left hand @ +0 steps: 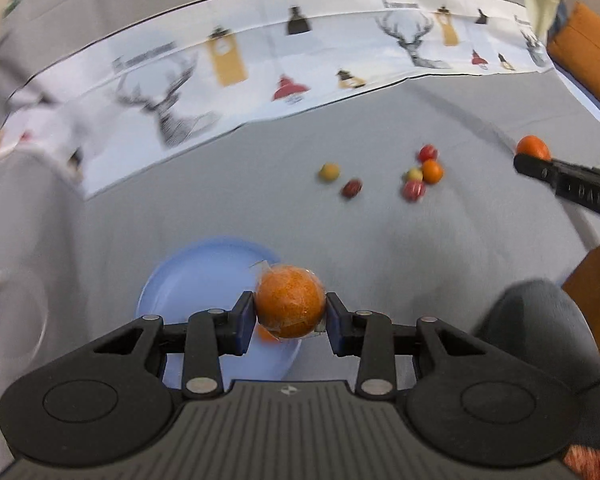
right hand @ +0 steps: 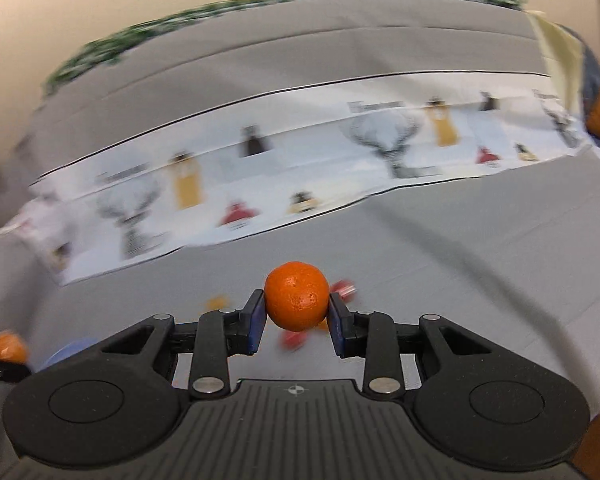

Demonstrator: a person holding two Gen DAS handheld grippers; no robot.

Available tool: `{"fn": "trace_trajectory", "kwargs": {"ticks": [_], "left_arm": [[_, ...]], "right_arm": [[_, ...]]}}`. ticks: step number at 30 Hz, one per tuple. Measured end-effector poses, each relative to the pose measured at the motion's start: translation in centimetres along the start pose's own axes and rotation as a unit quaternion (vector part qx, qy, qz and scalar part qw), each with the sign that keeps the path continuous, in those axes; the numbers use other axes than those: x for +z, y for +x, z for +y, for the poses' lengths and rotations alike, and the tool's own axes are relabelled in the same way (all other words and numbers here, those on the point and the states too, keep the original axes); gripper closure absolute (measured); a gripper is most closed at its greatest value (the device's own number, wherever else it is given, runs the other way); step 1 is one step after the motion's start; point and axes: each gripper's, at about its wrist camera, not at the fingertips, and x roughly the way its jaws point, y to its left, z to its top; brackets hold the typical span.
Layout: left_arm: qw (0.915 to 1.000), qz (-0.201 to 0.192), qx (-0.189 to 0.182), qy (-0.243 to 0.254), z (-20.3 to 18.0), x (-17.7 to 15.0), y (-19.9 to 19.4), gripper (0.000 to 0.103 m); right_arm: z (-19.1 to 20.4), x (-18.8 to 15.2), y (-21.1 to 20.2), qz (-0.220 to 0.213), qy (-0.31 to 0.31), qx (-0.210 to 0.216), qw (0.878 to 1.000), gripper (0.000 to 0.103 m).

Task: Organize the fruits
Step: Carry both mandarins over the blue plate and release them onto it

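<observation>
A plate [left hand: 204, 276] lies on the cloth-covered surface [left hand: 260, 200], nearest the left gripper [left hand: 290, 312], whose held fruit [left hand: 290, 307] hangs over the plate's right edge. Farther back and right sits a cluster of small fruits [left hand: 420, 176]. Behind them stretches a printed runner [left hand: 260, 64].
</observation>
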Motion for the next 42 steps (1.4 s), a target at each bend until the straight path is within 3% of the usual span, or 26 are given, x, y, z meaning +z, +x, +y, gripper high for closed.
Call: {"fn": "trace_trajectory", "kwargs": {"ticks": [7, 13, 22, 42], "left_arm": [[0.9981, -0.004, 0.016, -0.059, 2.5, -7.1, -5.8, 0.062], [0.9959, -0.011, 0.044, -0.078, 2.6, -10.9, -8.2, 0.062], [0.9900, -0.020, 0.050, -0.130, 3.3, -14.5, -10.4, 0.062], [0.9888, -0.020, 0.027, -0.146, 4.6, -15.3, -10.3, 0.062]], "right_arm": [[8.1, -3.9, -7.5, 0.020, -0.074, 0.088, 0.993, 0.069], [12.8, -6.8, -11.6, 0.041, -0.114, 0.141, 0.983, 0.069], [16.1, -8.9, -15.2, 0.025, -0.180, 0.147, 0.972, 0.069], [18.7, -9.5, -15.3, 0.036, -0.226, 0.146, 0.962, 0.069]]}}
